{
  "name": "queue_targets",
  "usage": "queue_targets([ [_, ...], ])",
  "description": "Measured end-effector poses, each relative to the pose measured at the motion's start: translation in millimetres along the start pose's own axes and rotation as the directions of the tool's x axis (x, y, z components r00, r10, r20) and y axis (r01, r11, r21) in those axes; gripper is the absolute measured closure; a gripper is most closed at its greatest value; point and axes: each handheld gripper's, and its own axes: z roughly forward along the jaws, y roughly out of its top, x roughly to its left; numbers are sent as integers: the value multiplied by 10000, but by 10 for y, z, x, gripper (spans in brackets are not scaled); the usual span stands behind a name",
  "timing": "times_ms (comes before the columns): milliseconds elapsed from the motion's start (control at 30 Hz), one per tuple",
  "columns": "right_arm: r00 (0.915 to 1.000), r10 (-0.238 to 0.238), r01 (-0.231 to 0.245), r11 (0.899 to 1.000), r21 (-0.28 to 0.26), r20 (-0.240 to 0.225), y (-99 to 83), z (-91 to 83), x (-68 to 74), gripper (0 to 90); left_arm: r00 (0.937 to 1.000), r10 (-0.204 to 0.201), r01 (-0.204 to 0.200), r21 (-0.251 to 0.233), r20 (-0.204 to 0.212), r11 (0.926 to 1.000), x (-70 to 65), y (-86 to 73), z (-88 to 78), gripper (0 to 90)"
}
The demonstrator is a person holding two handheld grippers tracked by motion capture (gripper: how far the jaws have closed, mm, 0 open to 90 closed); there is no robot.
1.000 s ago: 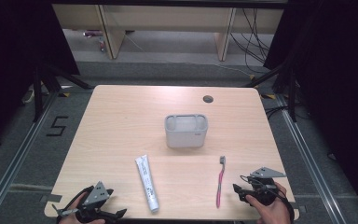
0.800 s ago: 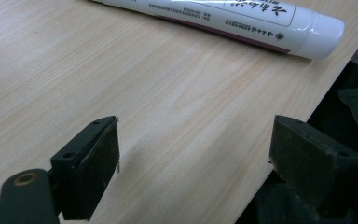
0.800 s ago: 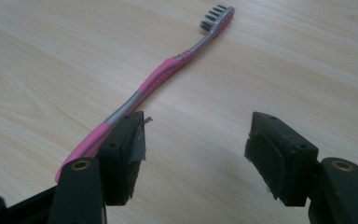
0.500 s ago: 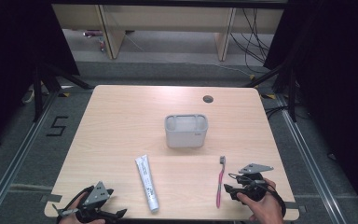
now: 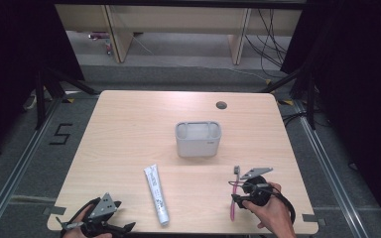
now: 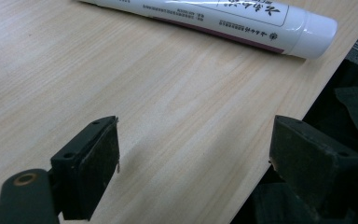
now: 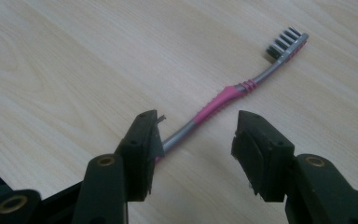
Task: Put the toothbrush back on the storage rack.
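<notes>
Right gripper [image 7: 196, 140] at the table's [image 5: 129, 129] five o'clock, jaws just closing yet spread about the pink toothbrush [image 7: 235, 91] handle, bristles toward twelve, grey holder [image 5: 198, 139] at centre, left gripper [image 6: 193, 154] wide apart at seven, toothpaste tube [image 6: 223, 16] just beyond

Bare table [image 5: 129, 134] lies wide open on the left and far sides. The grey holder [image 5: 198, 139] stands alone mid-table, with room all round it. The toothpaste tube [image 5: 157, 194] and toothbrush [image 5: 234, 191] lie well apart, leaving a clear lane between them.
</notes>
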Motion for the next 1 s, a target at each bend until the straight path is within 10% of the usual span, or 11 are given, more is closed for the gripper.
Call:
queue_targets([
  [1000, 9994, 227, -252, 9945, 1014, 256, 195, 170, -94, 514, 10000, 88, -88, 13, 2, 10000, 3, 5, -7, 155],
])
